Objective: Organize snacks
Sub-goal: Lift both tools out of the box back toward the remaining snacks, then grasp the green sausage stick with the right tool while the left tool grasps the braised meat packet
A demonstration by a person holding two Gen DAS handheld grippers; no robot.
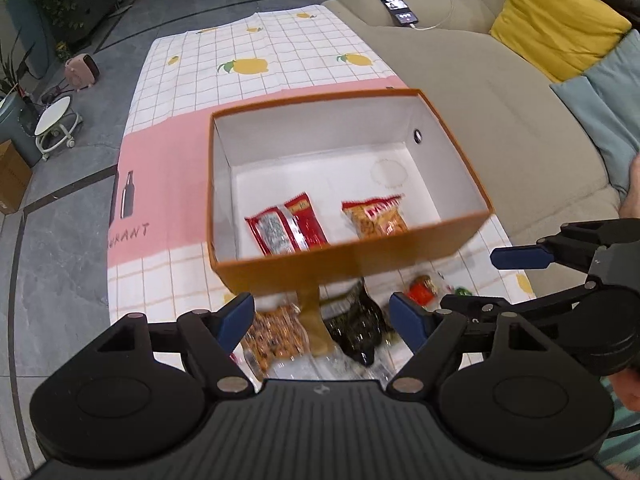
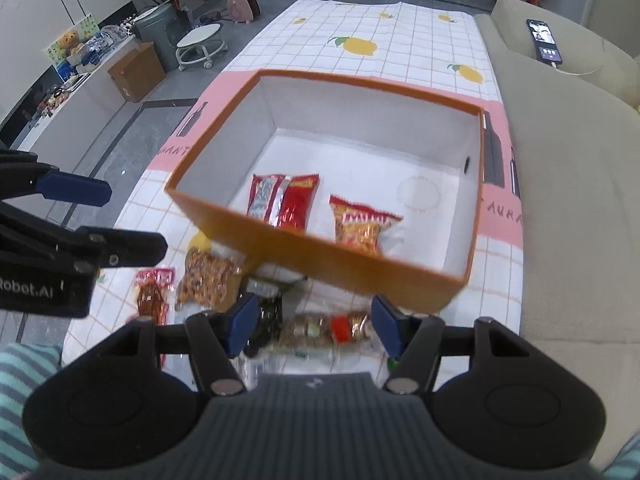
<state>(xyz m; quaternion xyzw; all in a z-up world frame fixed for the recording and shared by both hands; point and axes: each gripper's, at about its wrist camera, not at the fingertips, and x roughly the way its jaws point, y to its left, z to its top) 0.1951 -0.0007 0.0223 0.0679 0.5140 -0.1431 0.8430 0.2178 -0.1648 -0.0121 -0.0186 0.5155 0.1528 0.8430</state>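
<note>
left gripper tilted steeply down, jaws spread, empty | right gripper likewise | orange cardboard box on checked tablecloth holds two glossy red packets | loose crinkly snacks just before it

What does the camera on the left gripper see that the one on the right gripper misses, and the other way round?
Only the left wrist view shows the yellow cushion on the sofa. Only the right wrist view shows the red-edged snack packet on the tablecloth and the shelf of toys. Both show the orange box holding two red snack bags, and the phone.
</note>
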